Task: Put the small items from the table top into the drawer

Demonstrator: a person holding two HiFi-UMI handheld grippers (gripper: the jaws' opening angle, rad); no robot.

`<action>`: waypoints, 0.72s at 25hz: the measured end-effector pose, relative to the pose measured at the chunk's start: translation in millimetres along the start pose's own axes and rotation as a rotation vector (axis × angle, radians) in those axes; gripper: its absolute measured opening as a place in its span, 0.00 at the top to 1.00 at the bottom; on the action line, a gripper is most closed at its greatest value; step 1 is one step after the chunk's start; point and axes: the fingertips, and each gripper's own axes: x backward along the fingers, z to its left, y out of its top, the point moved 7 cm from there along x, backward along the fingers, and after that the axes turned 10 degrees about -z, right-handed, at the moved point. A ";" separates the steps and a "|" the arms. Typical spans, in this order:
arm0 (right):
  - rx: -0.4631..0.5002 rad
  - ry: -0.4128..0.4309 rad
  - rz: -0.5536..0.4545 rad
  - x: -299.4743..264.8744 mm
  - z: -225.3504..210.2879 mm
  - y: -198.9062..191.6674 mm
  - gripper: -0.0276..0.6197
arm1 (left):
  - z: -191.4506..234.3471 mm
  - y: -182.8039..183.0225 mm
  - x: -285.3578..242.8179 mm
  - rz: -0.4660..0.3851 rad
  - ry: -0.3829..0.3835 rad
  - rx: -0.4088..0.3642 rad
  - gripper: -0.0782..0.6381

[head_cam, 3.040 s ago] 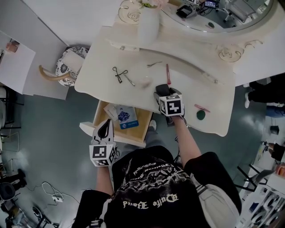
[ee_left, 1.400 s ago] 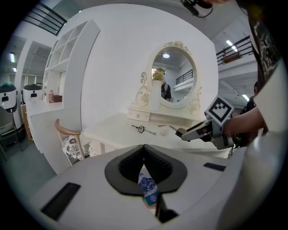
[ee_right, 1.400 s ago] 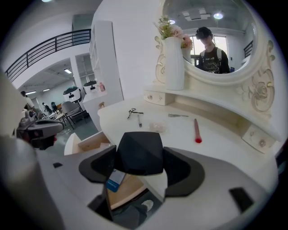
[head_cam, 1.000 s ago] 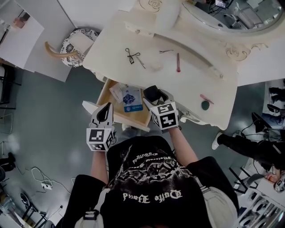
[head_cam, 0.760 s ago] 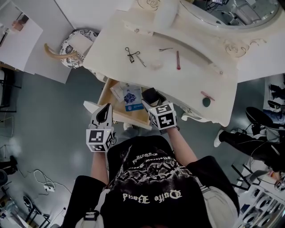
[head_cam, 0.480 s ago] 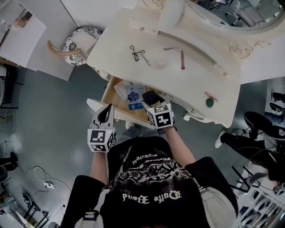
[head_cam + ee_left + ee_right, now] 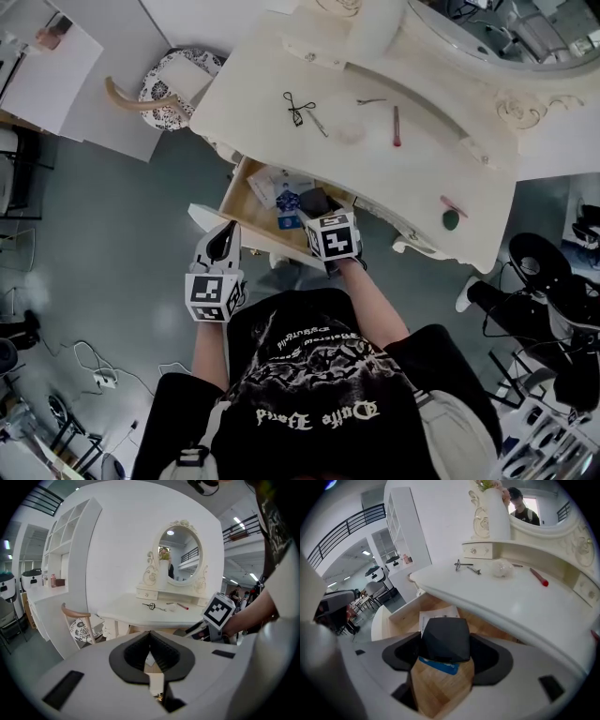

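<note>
My right gripper [image 7: 317, 206] is shut on a small black box [image 7: 316, 201], holding it over the open wooden drawer [image 7: 246, 192] below the white dressing table [image 7: 422, 178]. In the right gripper view the black box [image 7: 445, 638] sits between both pads, above the drawer floor [image 7: 440, 686] and a blue-printed card [image 7: 437, 665]. On the table top lie scissors [image 7: 298, 103], a hair pin [image 7: 370, 101], a clear round item [image 7: 352, 134], a red pen [image 7: 396, 126], a pink stick [image 7: 452, 204] and a green disc [image 7: 451, 219]. My left gripper [image 7: 225, 236] hangs shut and empty in front of the drawer.
Papers and a blue card [image 7: 286, 192] lie in the drawer. A chair with a patterned seat [image 7: 164, 89] stands left of the table. A round mirror [image 7: 178, 557] and a tall white vase [image 7: 494, 513] stand at the table's back.
My right gripper has brought the black box from the table top back and down over the open drawer. My left gripper has hardly moved.
</note>
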 end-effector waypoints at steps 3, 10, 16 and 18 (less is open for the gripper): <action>-0.012 -0.007 0.020 -11.0 1.5 -2.0 0.45 | 1.3 -0.1 0.5 0.006 0.009 -0.003 0.87; -0.063 -0.064 0.025 -31.3 -1.5 -4.8 0.45 | 4.4 -2.6 -2.6 0.022 0.023 -0.006 0.87; -0.143 -0.148 0.046 -47.9 -11.1 -8.7 0.45 | 9.0 -2.3 -7.5 0.035 0.039 -0.003 0.87; -0.157 -0.173 0.051 -51.7 -12.3 -9.1 0.45 | 10.7 -1.7 -8.4 0.043 0.041 -0.006 0.87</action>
